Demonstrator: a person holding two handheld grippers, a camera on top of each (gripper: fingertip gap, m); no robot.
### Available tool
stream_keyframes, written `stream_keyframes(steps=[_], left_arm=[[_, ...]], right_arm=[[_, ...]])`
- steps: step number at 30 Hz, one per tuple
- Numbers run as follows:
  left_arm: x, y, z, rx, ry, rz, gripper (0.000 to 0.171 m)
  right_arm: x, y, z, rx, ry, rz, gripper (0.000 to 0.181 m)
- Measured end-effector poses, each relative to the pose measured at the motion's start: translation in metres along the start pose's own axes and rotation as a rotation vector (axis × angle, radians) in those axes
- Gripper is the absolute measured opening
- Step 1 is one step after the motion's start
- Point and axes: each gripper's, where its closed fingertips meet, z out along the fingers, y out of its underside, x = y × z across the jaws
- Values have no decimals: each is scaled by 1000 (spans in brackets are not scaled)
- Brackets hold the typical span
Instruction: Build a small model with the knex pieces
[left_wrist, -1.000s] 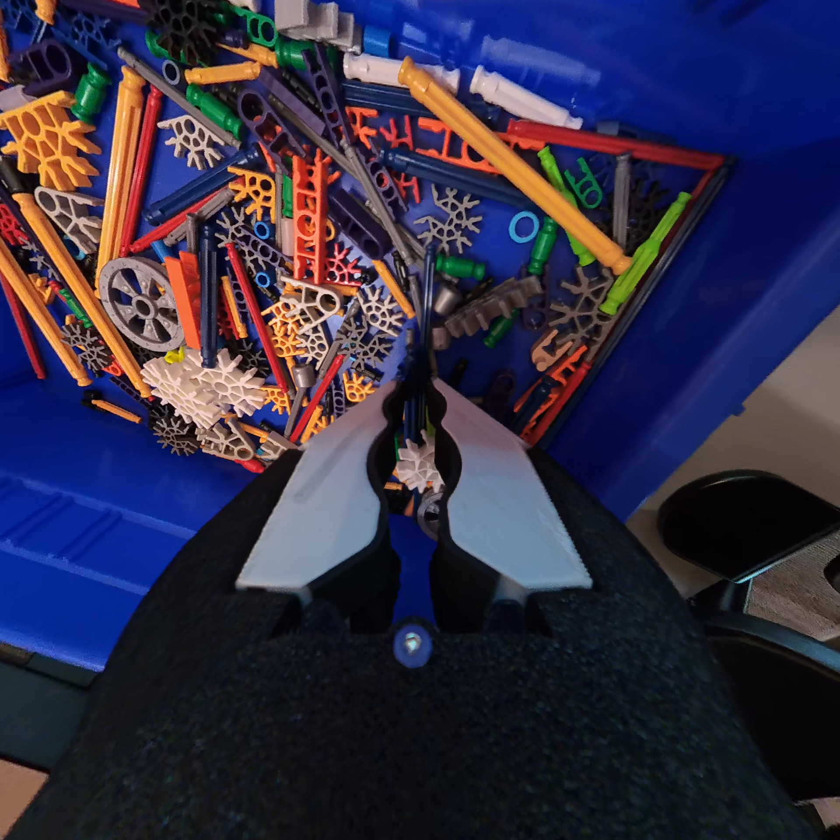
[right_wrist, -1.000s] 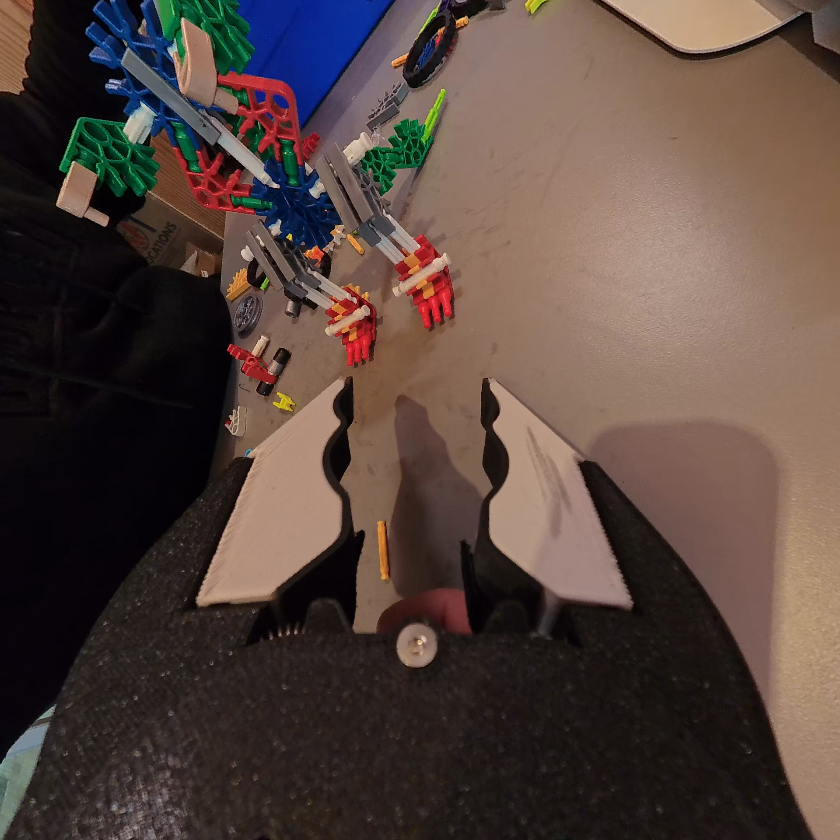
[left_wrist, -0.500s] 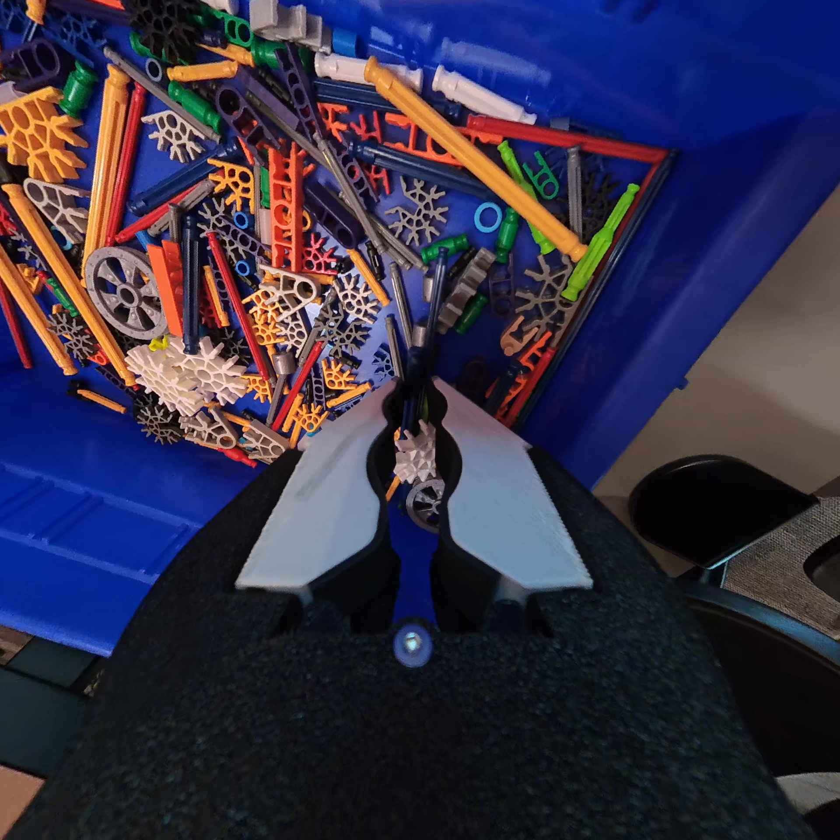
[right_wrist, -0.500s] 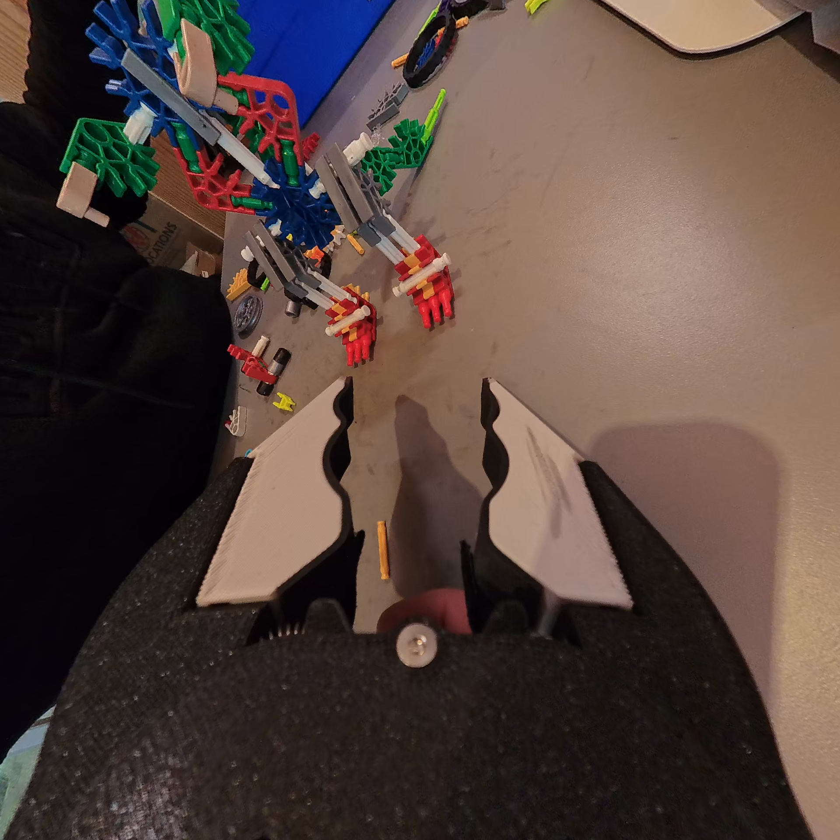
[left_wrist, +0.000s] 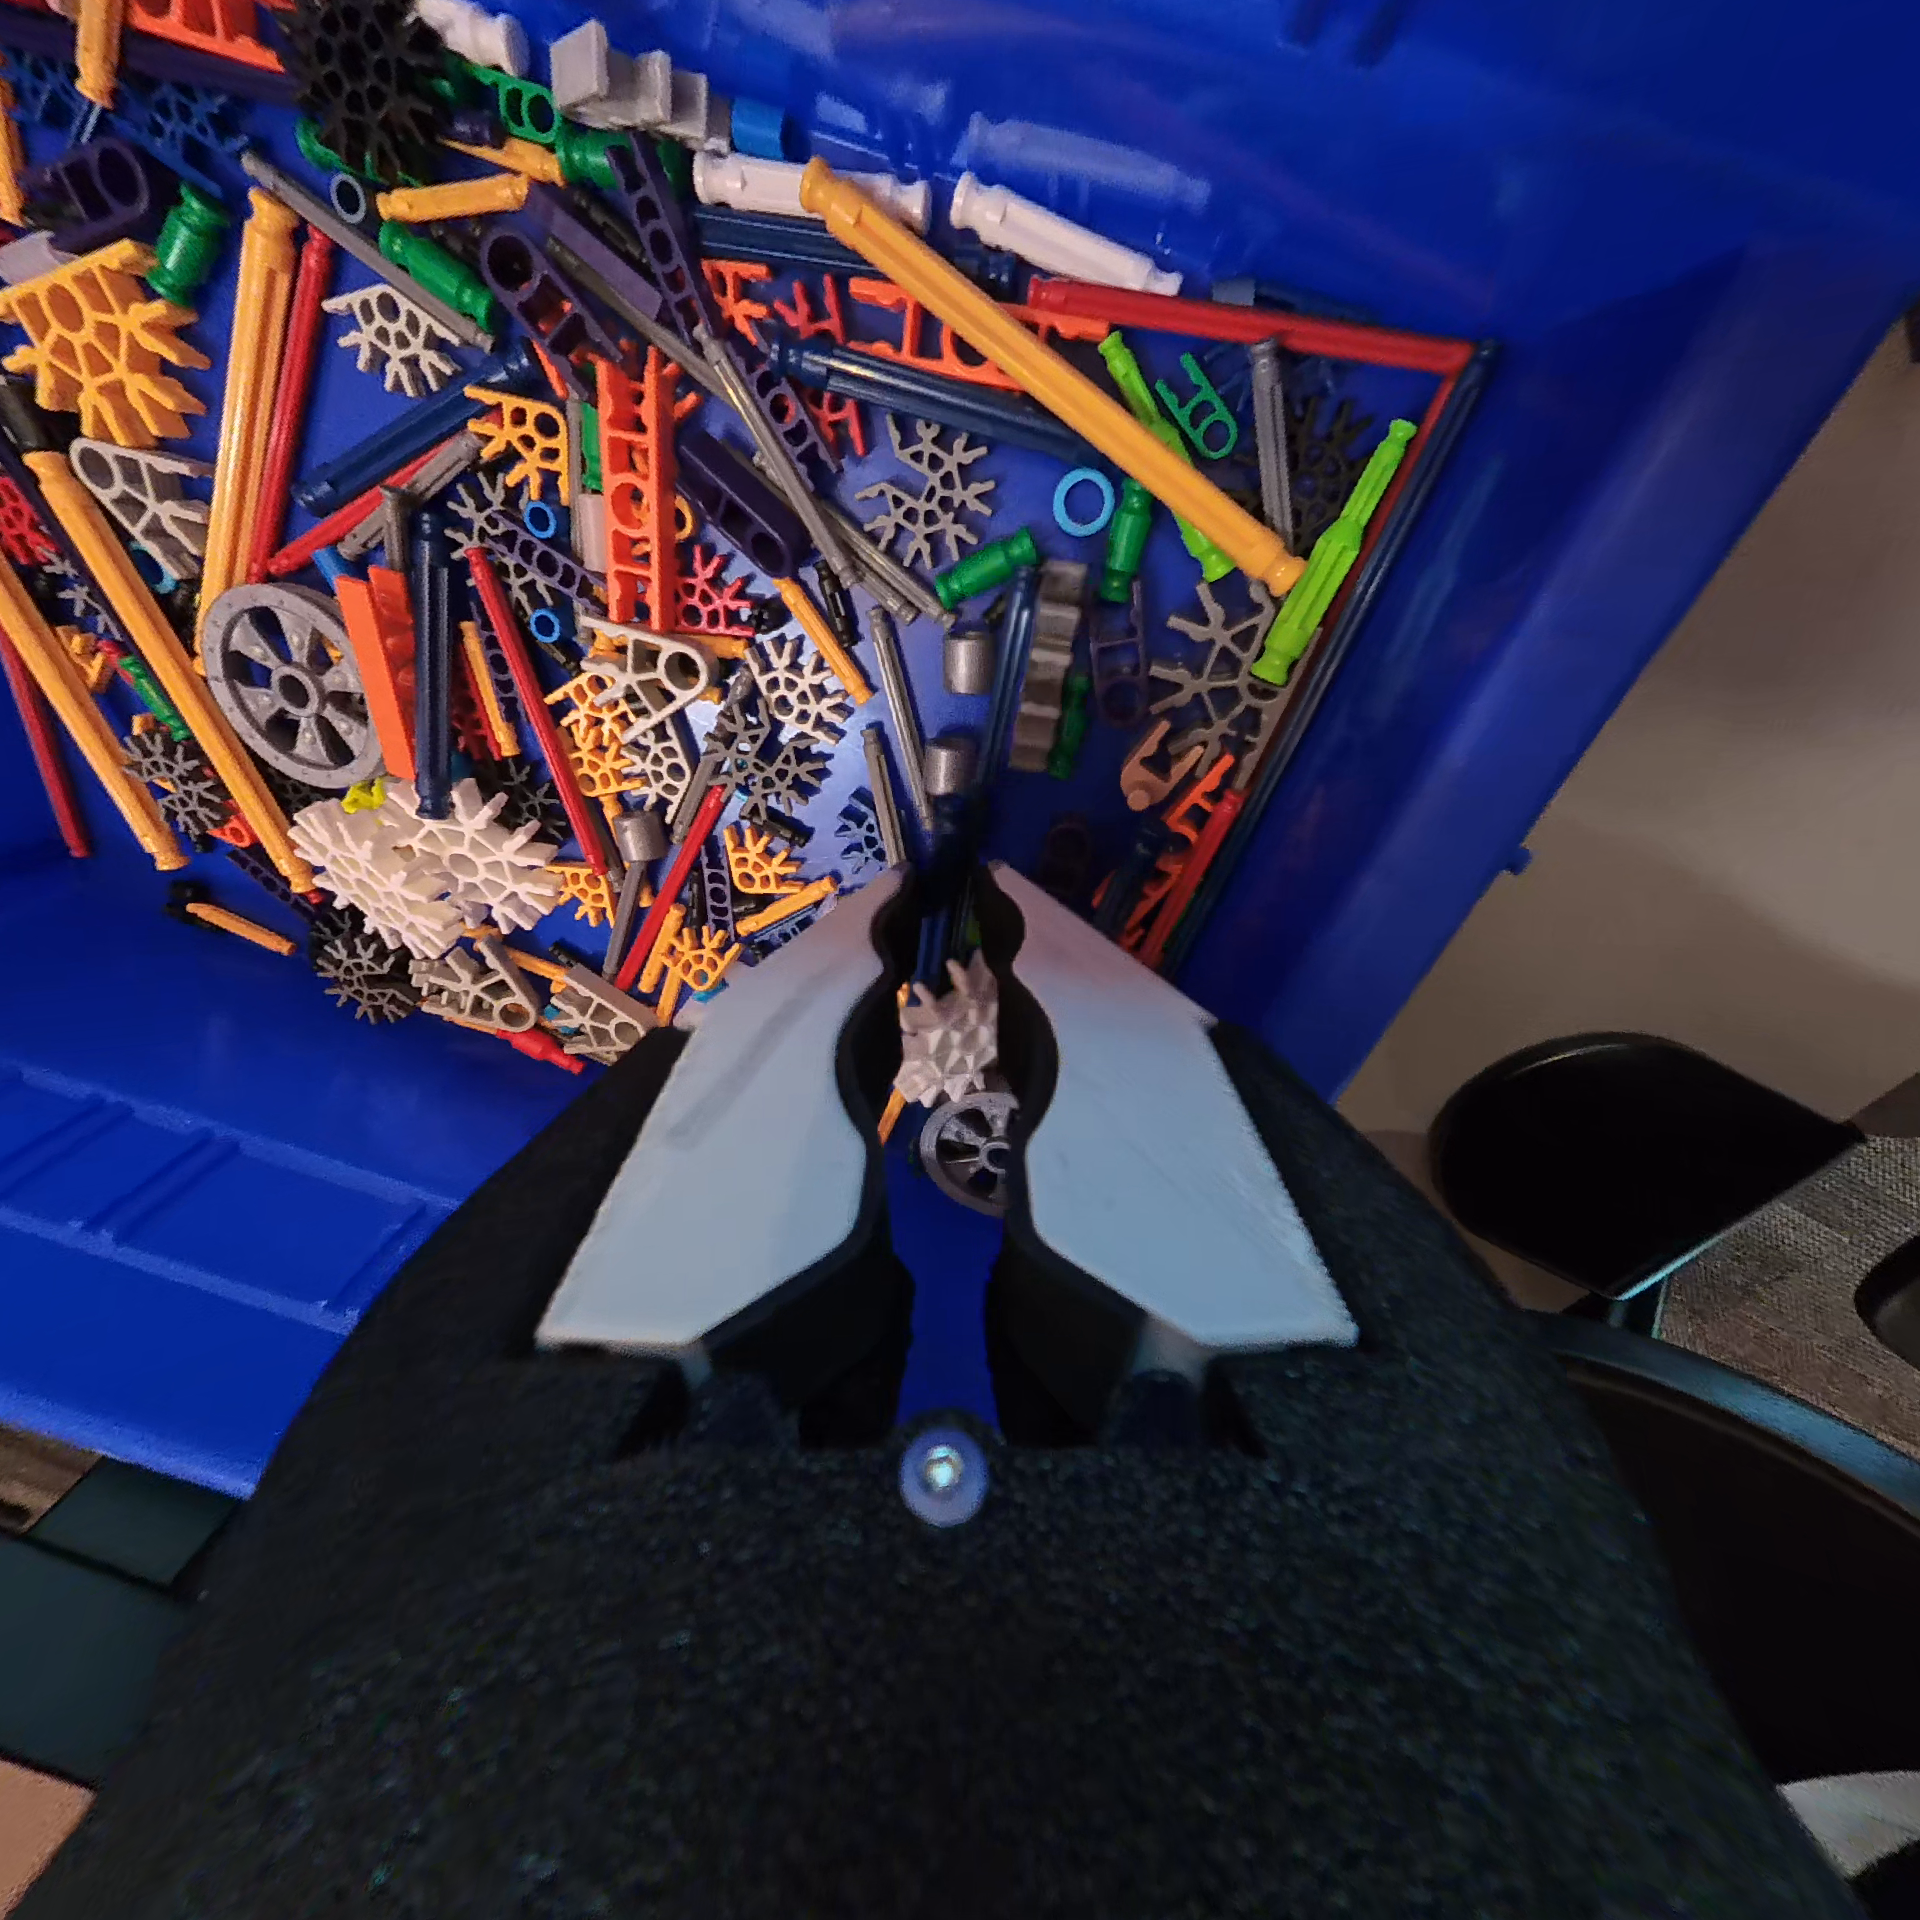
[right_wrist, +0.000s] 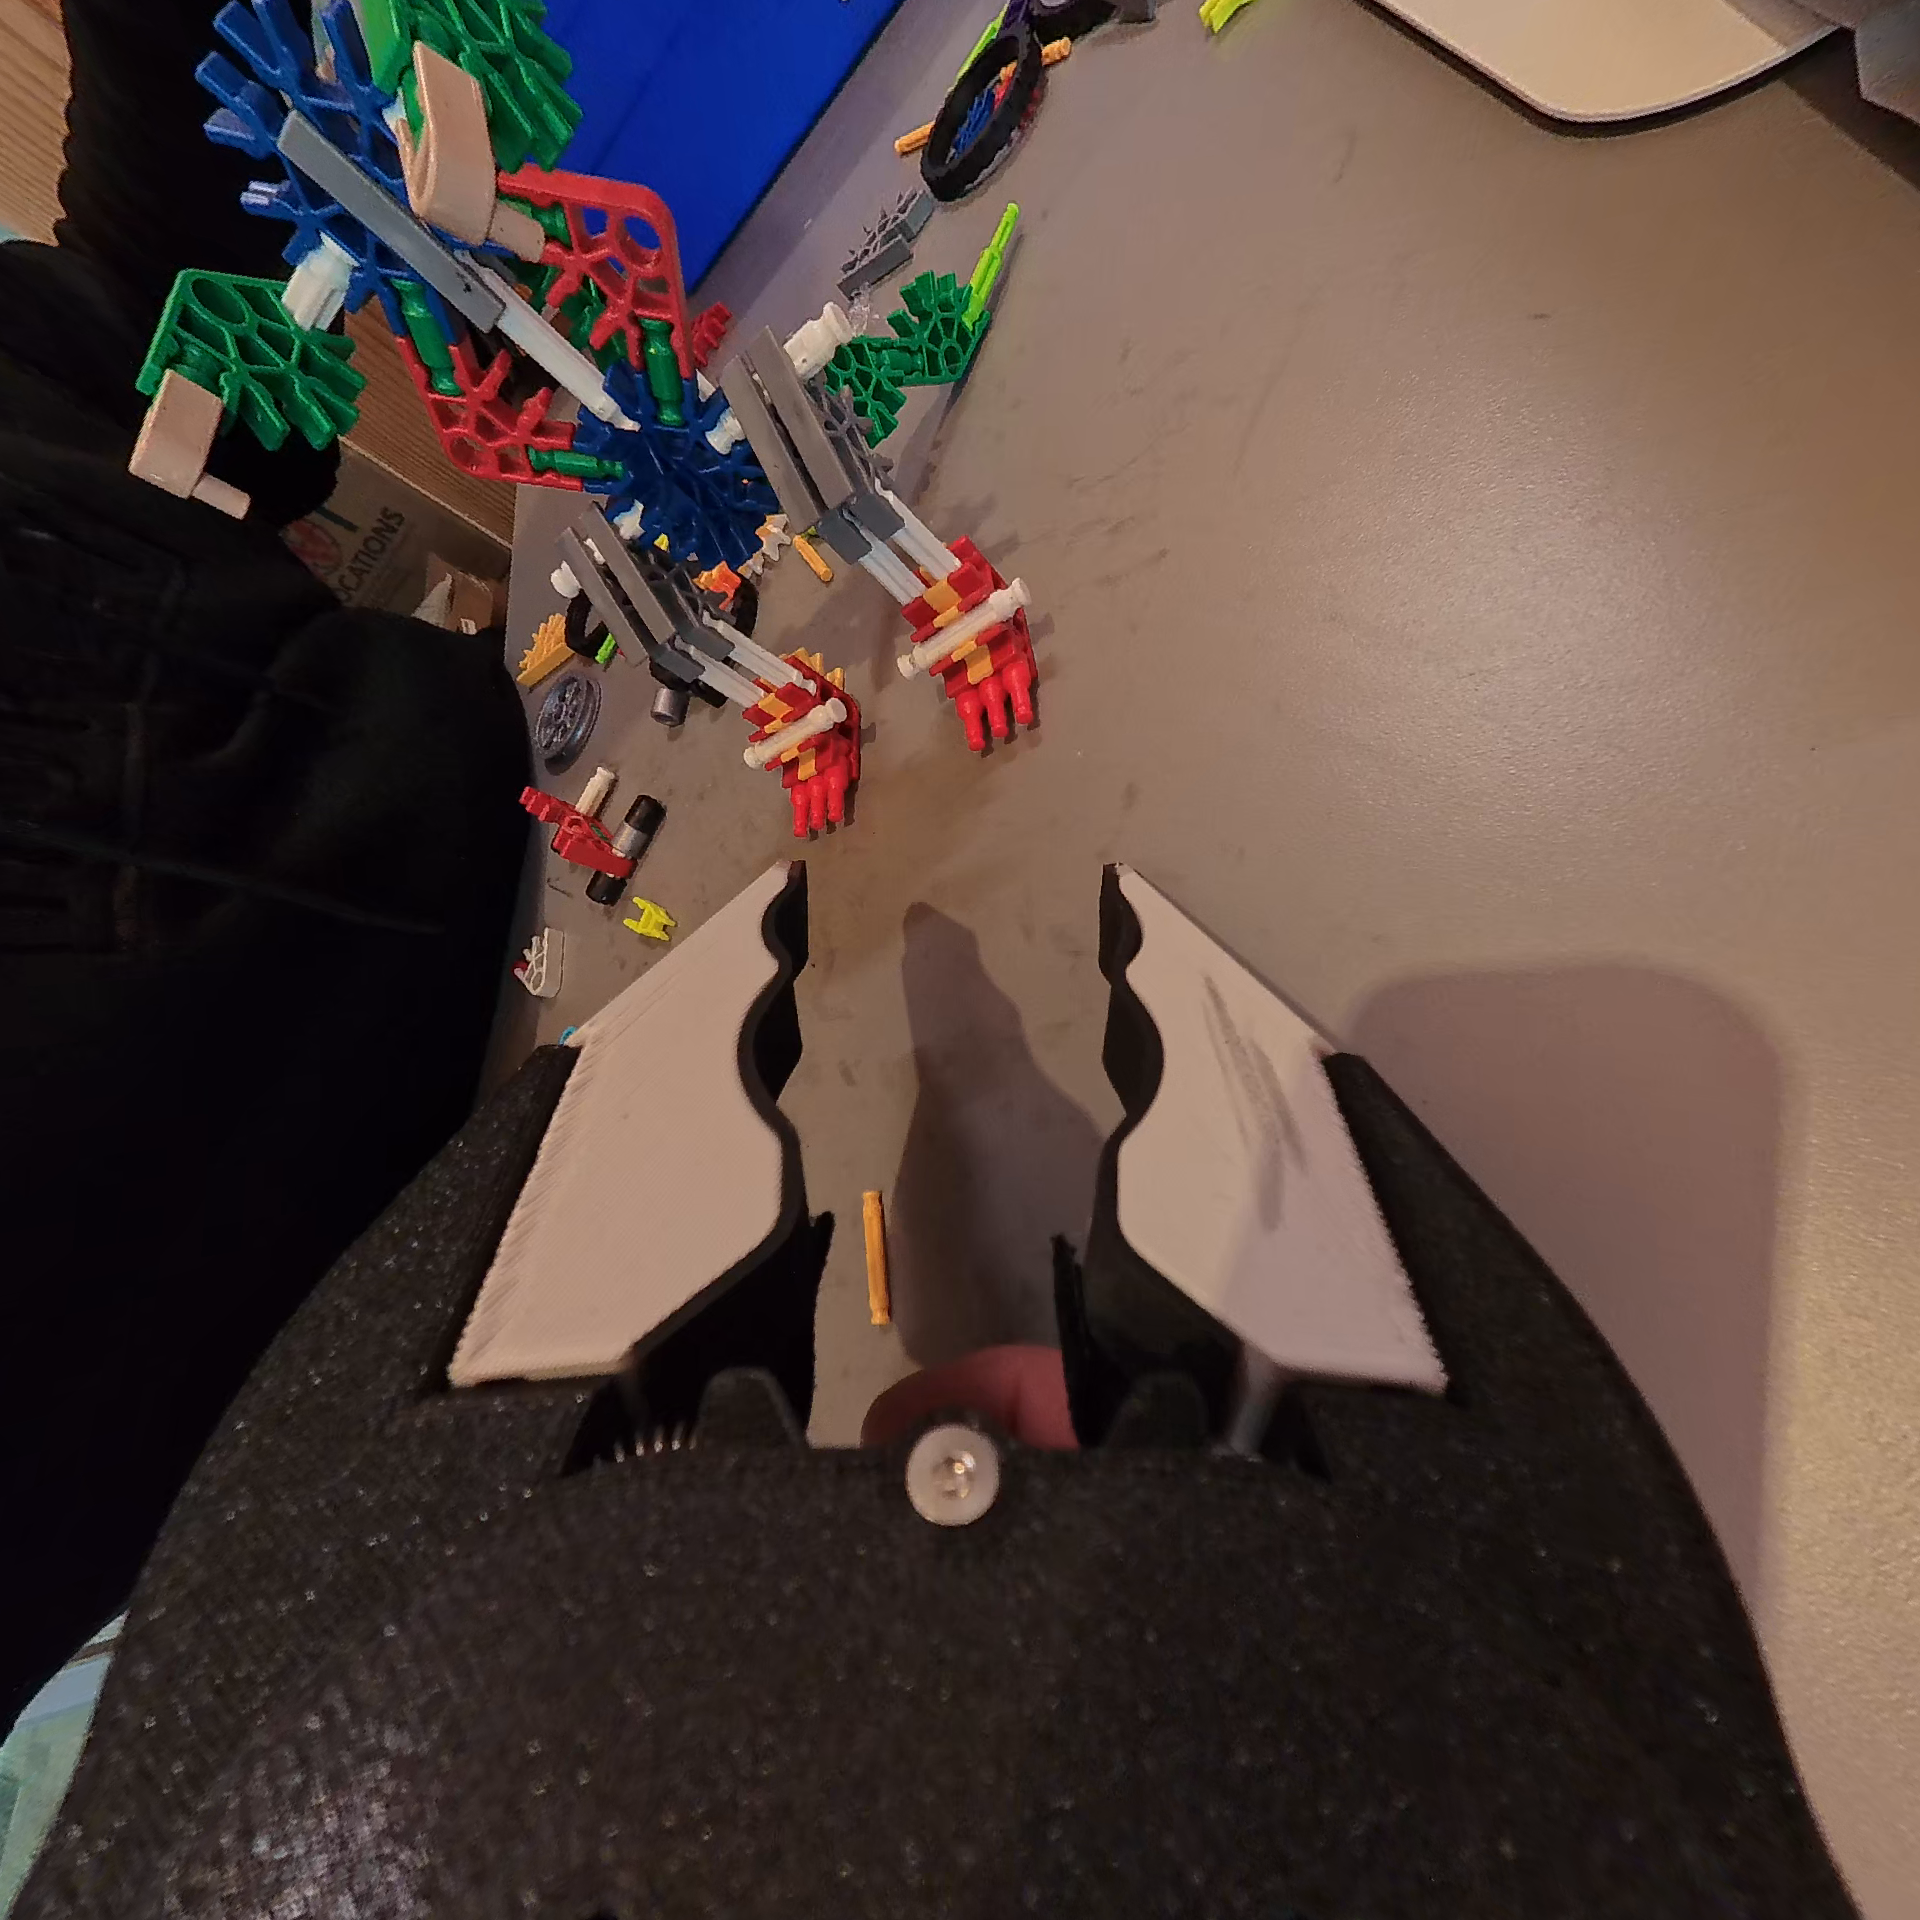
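Compared with a second ago, the deep blue plastic bin (left_wrist: 1621, 436) of mixed construction-toy pieces sits a little differently in the left view, while the right view is unchanged. Left gripper (left_wrist: 948, 914) has its fingers nearly closed on a thin dark blue plastic rod (left_wrist: 1006, 675), which runs from the tips toward 12 o'clock; probably this narrow grip suits such a thin piece. Right gripper (right_wrist: 954, 883) rests wide and empty over the grey table (right_wrist: 1455, 520), with the colourful built toy model (right_wrist: 665, 457) at 11 o'clock and a small orange plastic rod (right_wrist: 876, 1257) between its fingers, untouched.

1. A thin dark blue plastic rod (left_wrist: 995, 717) is clamped between the nearly closed fingers of the left gripper (left_wrist: 948, 883), above a blue plastic bin (left_wrist: 1558, 208) of mixed construction pieces.
2. The right gripper (right_wrist: 954, 873) is held spread and empty above a grey tabletop (right_wrist: 1455, 623), near a multicoloured construction-toy figure (right_wrist: 665, 457).
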Motion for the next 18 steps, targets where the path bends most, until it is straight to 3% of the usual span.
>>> stream_keyframes(steps=[6,18], left_arm=[[-11,-2,-3,20,-30,-33,24],[-31,-3,4,-5,-83,-44,21]], right_arm=[[0,0,0,0,0,0,56],[0,0,0,0,1,-1,56]])
